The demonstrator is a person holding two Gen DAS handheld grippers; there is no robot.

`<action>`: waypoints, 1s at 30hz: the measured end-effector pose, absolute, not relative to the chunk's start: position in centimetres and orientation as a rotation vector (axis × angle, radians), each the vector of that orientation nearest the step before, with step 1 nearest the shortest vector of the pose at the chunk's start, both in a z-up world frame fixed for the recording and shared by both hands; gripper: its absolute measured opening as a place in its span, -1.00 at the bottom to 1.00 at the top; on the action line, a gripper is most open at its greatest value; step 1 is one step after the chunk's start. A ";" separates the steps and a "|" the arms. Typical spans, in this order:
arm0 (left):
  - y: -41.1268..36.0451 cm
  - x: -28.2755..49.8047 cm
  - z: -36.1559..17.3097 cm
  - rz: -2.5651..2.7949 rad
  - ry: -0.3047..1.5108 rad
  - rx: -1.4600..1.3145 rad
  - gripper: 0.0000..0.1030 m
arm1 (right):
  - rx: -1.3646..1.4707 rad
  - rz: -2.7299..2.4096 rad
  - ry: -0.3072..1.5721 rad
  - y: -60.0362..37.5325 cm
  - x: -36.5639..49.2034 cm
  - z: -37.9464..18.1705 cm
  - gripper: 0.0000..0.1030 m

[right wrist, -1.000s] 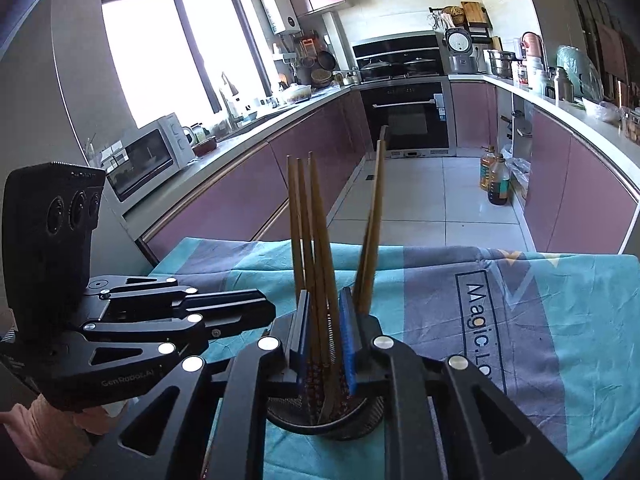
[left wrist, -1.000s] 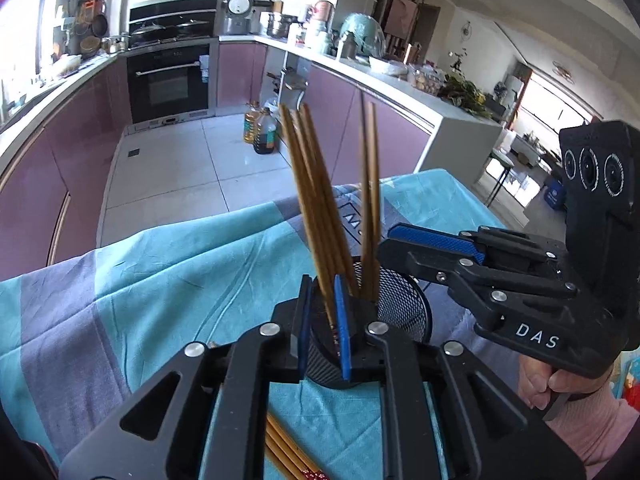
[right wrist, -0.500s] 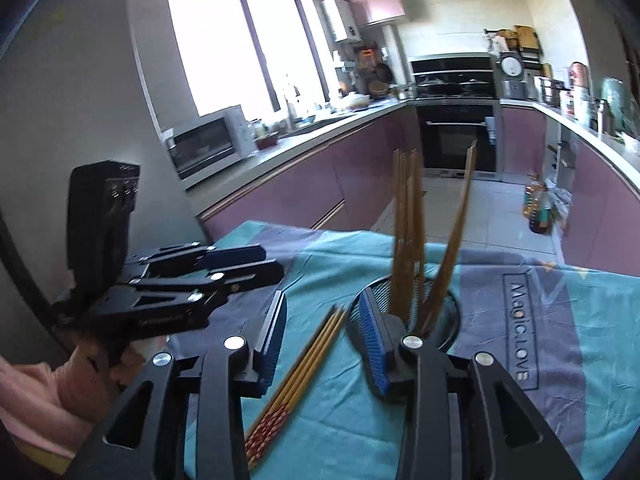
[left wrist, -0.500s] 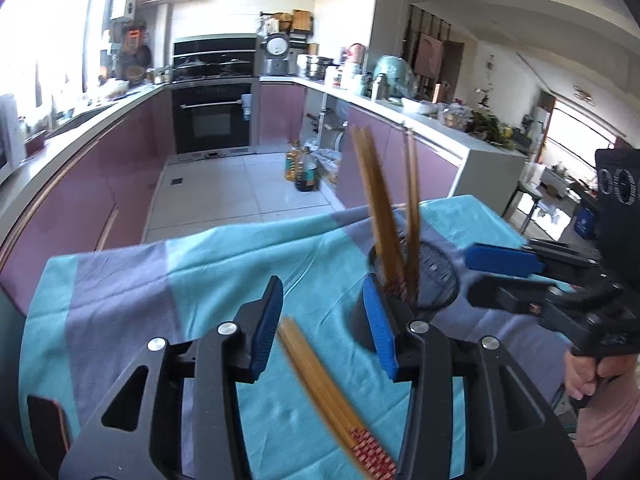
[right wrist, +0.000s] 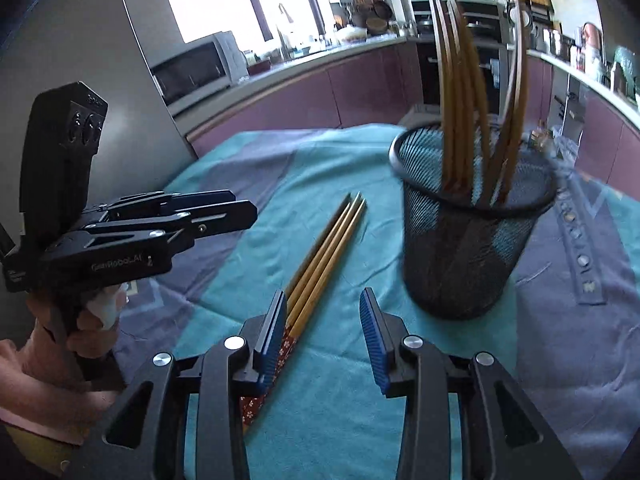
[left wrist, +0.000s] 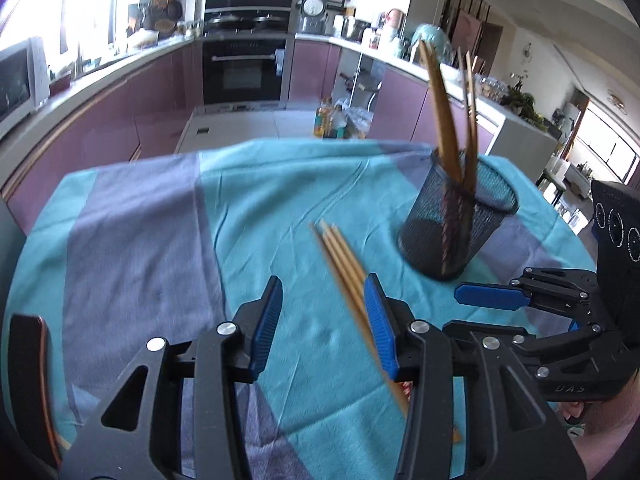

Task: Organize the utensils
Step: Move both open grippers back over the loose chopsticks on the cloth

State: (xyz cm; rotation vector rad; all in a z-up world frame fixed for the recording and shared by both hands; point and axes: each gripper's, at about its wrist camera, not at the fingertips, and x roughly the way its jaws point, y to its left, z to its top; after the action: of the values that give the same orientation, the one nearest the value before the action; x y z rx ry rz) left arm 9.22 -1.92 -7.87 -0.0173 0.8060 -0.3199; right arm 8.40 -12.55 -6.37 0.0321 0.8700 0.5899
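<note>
A black mesh cup [left wrist: 456, 228] [right wrist: 468, 236] stands on the cloth and holds several wooden chopsticks [left wrist: 444, 116] [right wrist: 460, 92] upright. A bunch of loose chopsticks [left wrist: 344, 268] [right wrist: 324, 256] lies flat on the cloth beside the cup. My left gripper [left wrist: 322, 320] is open and empty, with the loose chopsticks running under its right finger. My right gripper [right wrist: 322, 336] is open and empty, with the chopsticks' patterned ends by its left finger. Each gripper shows in the other's view, the right one [left wrist: 492, 298] and the left one [right wrist: 224, 216].
The table wears a teal and grey-purple cloth [left wrist: 160, 232] [right wrist: 560, 320]. A dark object [left wrist: 28, 376] sits at the table's left edge. Behind are purple kitchen cabinets, an oven [left wrist: 244, 68] and a microwave [right wrist: 192, 68].
Both grippers were shut around chopsticks in the cup, then opened and pulled back. They now hover low over the loose chopsticks on the cloth.
</note>
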 end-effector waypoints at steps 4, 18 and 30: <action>-2.2 9.3 -8.9 -0.316 0.833 -0.008 -0.18 | 0.030 0.576 0.895 -11.6 9.0 -7.2 -0.30; -2.6 9.8 -10.7 -0.337 0.889 -0.019 -0.18 | -0.001 0.534 0.915 -10.1 9.6 -8.6 -0.33; -4.4 10.5 -11.4 -0.376 0.915 0.013 -0.19 | 0.011 0.504 0.926 -11.7 9.2 -8.5 -0.39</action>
State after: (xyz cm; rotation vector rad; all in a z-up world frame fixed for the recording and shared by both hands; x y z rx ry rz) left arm 10.51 -4.36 -11.37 0.0134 0.9147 -0.3760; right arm 9.23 -11.71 -8.53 0.0109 0.9262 0.5037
